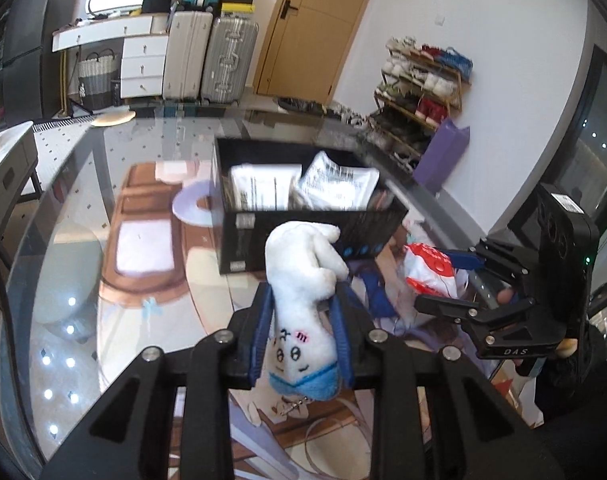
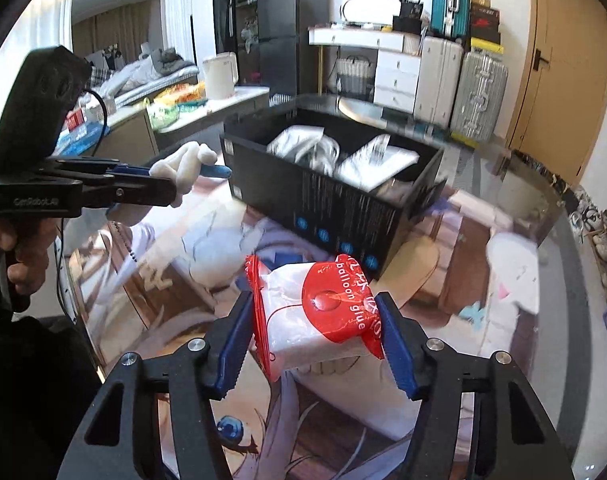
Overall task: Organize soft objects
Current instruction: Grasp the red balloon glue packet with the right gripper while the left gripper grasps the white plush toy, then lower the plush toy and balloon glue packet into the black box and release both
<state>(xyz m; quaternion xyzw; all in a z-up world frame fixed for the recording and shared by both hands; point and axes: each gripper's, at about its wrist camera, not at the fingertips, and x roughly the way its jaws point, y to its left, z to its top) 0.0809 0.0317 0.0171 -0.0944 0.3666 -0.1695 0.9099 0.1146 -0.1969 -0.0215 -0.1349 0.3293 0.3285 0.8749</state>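
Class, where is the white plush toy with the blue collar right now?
The white plush toy is clamped in the left gripper, held above the table just before the black box.

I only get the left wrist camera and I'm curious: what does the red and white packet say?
Observer: The packet reads "balloon glue".
Child: Is it held properly?
Observer: Yes. The right gripper has blue fingers pressed on both of its sides.
Child: Who's holding my gripper with the plush?
Observer: A bare hand grips the handle under the left gripper, with the plush poking out in front.
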